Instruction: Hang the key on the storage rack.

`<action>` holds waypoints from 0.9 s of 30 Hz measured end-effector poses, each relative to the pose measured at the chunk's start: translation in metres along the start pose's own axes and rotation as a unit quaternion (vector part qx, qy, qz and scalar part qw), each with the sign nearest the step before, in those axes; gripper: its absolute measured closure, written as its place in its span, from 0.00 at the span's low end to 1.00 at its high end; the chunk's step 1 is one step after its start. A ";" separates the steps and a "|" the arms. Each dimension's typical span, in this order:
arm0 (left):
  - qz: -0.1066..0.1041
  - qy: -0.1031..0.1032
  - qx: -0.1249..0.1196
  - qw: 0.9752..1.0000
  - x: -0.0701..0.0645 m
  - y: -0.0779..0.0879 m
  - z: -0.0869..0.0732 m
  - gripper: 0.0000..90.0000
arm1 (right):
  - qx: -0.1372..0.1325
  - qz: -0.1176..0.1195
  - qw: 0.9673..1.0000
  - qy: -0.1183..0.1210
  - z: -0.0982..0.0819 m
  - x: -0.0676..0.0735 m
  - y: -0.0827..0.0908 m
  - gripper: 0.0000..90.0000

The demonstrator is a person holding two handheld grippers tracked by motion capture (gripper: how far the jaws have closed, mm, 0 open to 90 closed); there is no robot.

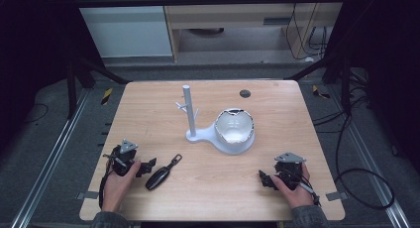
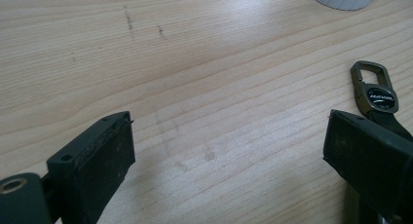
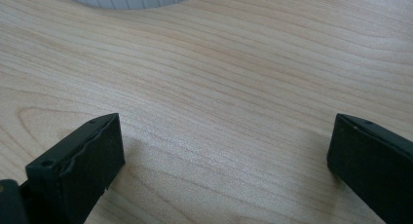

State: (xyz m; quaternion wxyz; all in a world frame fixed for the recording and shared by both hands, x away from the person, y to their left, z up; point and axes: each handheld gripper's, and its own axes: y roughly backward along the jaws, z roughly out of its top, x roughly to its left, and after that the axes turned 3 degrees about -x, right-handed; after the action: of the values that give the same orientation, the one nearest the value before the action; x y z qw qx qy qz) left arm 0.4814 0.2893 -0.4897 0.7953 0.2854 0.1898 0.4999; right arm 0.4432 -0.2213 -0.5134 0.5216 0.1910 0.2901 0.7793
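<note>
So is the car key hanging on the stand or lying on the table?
Lying on the table. The car key rests flat on the wood beside the left gripper, apart from the stand, whose pegs are bare.

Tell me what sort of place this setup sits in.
Probably a lab or workshop recording station, not a home. A bare wooden table stands inside a black metal frame, cables trail over grey floor, and a person holds a hand-held gripper near a car key fob.

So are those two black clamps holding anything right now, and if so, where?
Nothing is held. The left gripper and right gripper both stand open over bare table; the car key fob lies loose beside the left one.
</note>
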 end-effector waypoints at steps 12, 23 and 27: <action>-0.025 -0.043 -0.062 0.997 -0.019 0.021 0.009 0.07 | 0.000 0.001 1.000 0.001 0.000 0.000 0.000 0.01; 0.003 -0.119 0.100 0.988 -0.065 0.013 0.035 0.08 | 0.000 -0.009 1.000 -0.010 0.003 -0.006 -0.004 0.01; -0.017 -0.135 0.122 0.983 -0.075 0.018 0.047 0.08 | 0.000 -0.010 1.000 -0.009 0.003 -0.005 -0.003 0.01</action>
State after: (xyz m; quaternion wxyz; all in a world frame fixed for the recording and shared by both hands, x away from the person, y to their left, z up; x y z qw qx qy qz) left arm 0.4640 0.2154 -0.4409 0.7812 0.4421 0.1450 0.4162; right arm 0.4490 -0.2247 -0.5134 0.5317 0.1949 0.2872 0.7726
